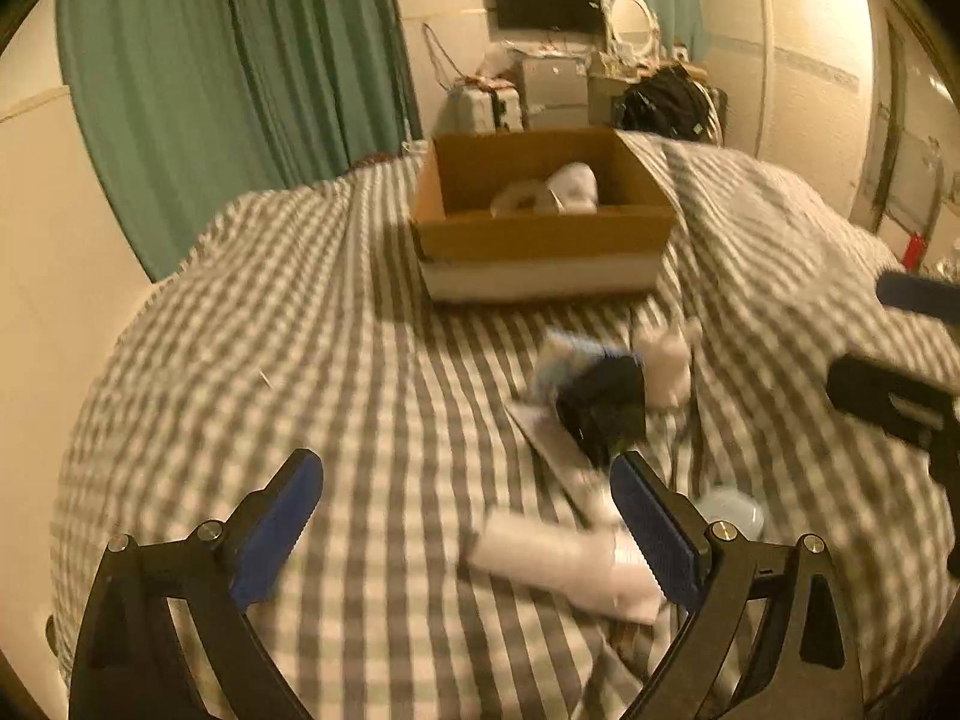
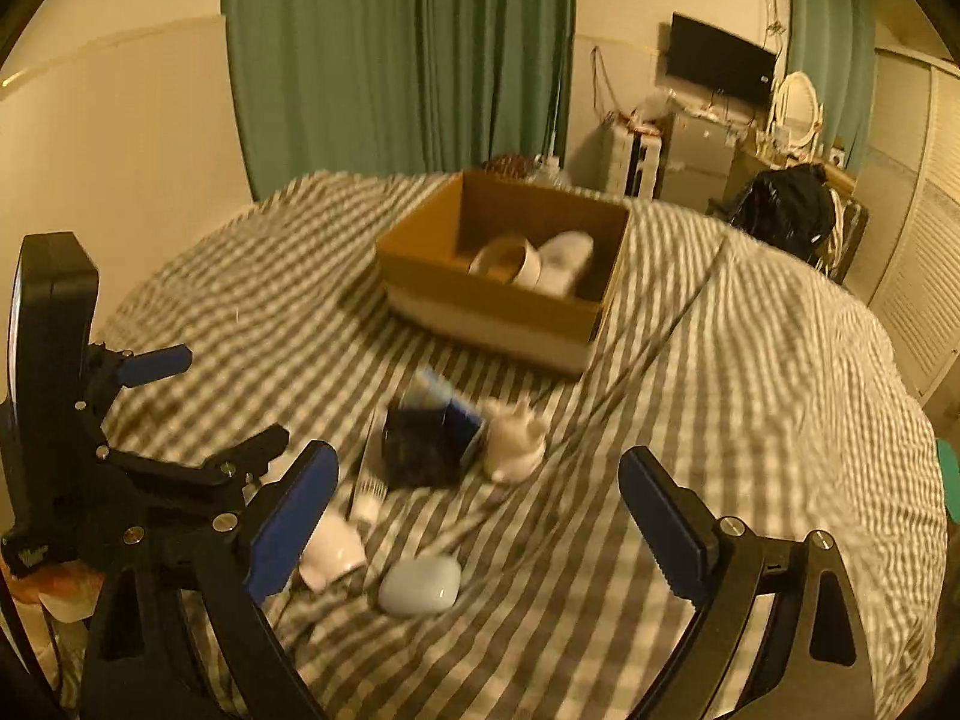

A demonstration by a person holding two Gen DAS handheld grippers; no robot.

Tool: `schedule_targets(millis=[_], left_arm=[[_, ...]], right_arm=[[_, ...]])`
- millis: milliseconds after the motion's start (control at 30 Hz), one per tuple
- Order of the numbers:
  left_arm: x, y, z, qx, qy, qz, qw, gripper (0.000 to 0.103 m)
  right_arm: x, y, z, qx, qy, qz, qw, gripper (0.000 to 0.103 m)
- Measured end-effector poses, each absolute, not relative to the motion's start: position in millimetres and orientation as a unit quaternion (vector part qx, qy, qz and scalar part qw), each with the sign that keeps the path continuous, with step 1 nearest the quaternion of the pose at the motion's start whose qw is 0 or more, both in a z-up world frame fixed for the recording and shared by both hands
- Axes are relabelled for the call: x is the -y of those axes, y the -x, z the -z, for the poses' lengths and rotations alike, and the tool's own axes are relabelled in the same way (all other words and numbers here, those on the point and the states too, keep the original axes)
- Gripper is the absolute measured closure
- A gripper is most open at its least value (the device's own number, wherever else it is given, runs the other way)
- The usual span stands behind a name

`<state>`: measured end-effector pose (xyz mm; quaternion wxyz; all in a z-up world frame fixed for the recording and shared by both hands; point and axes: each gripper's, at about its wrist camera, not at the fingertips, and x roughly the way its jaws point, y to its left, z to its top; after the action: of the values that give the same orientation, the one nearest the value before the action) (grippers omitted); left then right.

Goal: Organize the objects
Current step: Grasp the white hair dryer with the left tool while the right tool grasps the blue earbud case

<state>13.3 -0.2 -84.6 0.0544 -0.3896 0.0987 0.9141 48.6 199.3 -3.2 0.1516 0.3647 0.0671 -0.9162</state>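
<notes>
Left wrist view: left tool wide open, nothing between its blue pads, hovering over a bed with a grey-white checked cover. Cardboard box sits on the bed at 12 o'clock, well apart from the tool; a tape roll and a white rounded item lie inside it. Loose clutter at 2 o'clock of the tool: a black object on a blue-white pack, a small white figure just beside it. A white tube-like item lies near the tool's right pad, blurred. A pale round case peeks out behind that pad. Part of the right tool shows at 3 o'clock at frame edge. Right wrist view: right tool wide open, empty, above the same bed cover. Box at 12 o'clock with tape roll and white item inside. Black object, blue-white pack and white figure clustered between box and tool. Pale case lies near, at 7 o'clock of the cluster; white tube-like item just beside the left pad. Left tool at 9 o'clock, fingers apart. Green curtain behind the bed.
</notes>
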Motion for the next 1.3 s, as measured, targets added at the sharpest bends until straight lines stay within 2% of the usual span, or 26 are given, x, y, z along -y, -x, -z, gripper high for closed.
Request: schedule_targets(millis=[333,567,733,767,800,833,900,933,1033,1200,1300], left_arm=[[-26.1,-32.2,121.7,-0.105,0.427,-0.888,0.135,0.004],[-34.6,-19.4,148.9,-0.121,0.470,-0.864,0.135,0.004],[-32.2,-5.2,162.0,-0.095,0.494,-0.853,0.141,0.004],[-31.6,-4.9,161.6,-0.091,0.493,-0.853,0.142,0.005],[-30.6,-5.1,160.8,-0.087,0.492,-0.854,0.144,0.011],[-29.6,-6.5,159.5,-0.083,0.489,-0.856,0.145,0.022],[-25.7,-8.0,155.9,-0.074,0.484,-0.860,0.144,0.037],[-22.6,-7.8,154.1,-0.066,0.482,-0.862,0.144,0.040],[-14.8,-5.6,150.9,-0.048,0.484,-0.862,0.141,0.047],[-18.1,-6.7,148.9,-0.062,0.481,-0.863,0.139,0.049],[-16.1,-13.2,146.4,-0.073,0.476,-0.865,0.139,0.049]], right_arm=[[-198.8,-45.4,30.0,-0.059,-0.397,0.905,0.137,0.008],[-197.3,-43.3,38.7,-0.060,-0.409,0.901,0.131,0.008],[-195.4,-41.6,45.4,-0.062,-0.417,0.898,0.128,0.008],[-194.7,-41.3,47.4,-0.065,-0.419,0.897,0.128,0.008],[-193.9,-40.9,49.3,-0.066,-0.420,0.896,0.127,0.008],[-193.3,-40.9,50.9,-0.068,-0.421,0.895,0.126,0.008],[-192.2,-40.5,53.6,-0.069,-0.424,0.894,0.128,0.008],[-191.6,-40.3,54.6,-0.069,-0.426,0.893,0.129,0.008],[-188.6,-39.6,58.8,-0.074,-0.431,0.890,0.131,0.010],[-181.4,-38.1,66.0,-0.084,-0.441,0.883,0.136,0.014],[-175.2,-36.6,74.0,-0.096,-0.455,0.874,0.141,0.021]])
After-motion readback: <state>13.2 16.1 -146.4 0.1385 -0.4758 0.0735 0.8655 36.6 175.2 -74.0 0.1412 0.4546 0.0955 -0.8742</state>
